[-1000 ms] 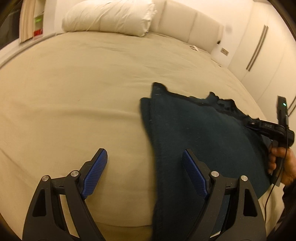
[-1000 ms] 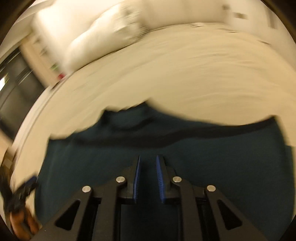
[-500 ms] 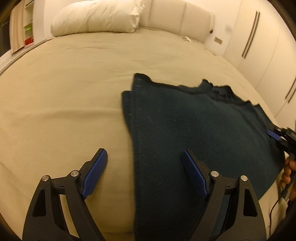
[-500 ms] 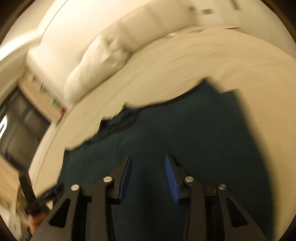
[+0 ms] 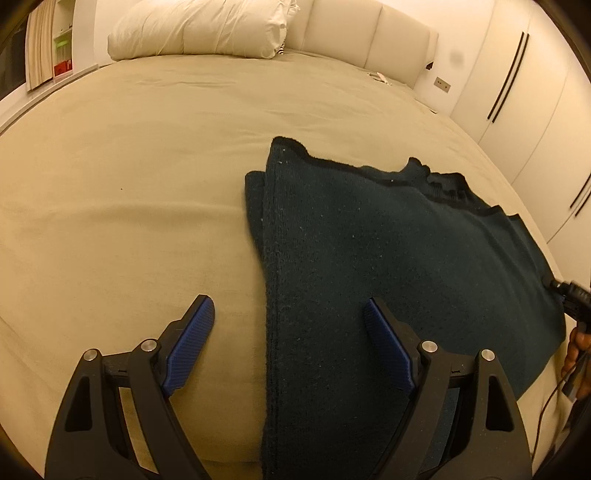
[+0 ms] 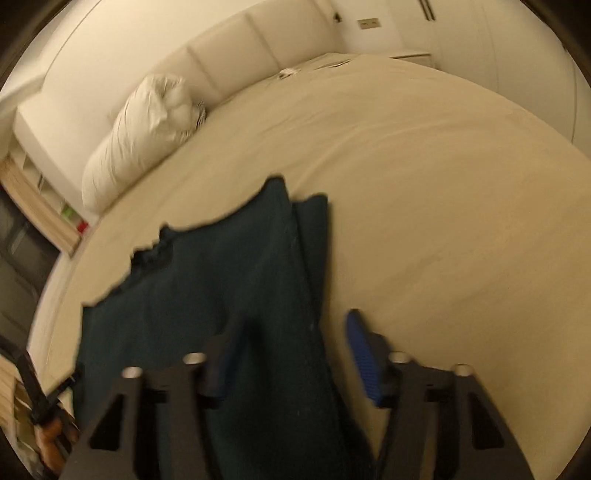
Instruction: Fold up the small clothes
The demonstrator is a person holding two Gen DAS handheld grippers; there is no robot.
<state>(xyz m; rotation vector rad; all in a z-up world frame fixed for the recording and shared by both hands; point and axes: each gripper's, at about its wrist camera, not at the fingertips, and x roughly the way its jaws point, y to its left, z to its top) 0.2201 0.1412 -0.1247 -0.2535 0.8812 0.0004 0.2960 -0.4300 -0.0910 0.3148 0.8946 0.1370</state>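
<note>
A dark teal knitted garment (image 5: 388,258) lies flat on the beige bed (image 5: 129,184), with one side folded over along its left edge. My left gripper (image 5: 288,332) is open and empty, its jaws standing either side of that left edge. In the right wrist view the garment (image 6: 229,288) lies below my right gripper (image 6: 291,354), which is open and empty, its jaws astride the garment's right edge. The right gripper's body also shows at the right edge of the left wrist view (image 5: 572,295), held by a hand.
A white pillow (image 5: 199,29) lies at the head of the bed against a padded headboard (image 5: 369,40). Wardrobe doors (image 5: 517,92) stand to the right of the bed. A shelf with small items (image 5: 61,55) is at the far left.
My right gripper has opened from shut and swung right, from the middle of the garment to its right edge. The left gripper stayed open at the left edge.
</note>
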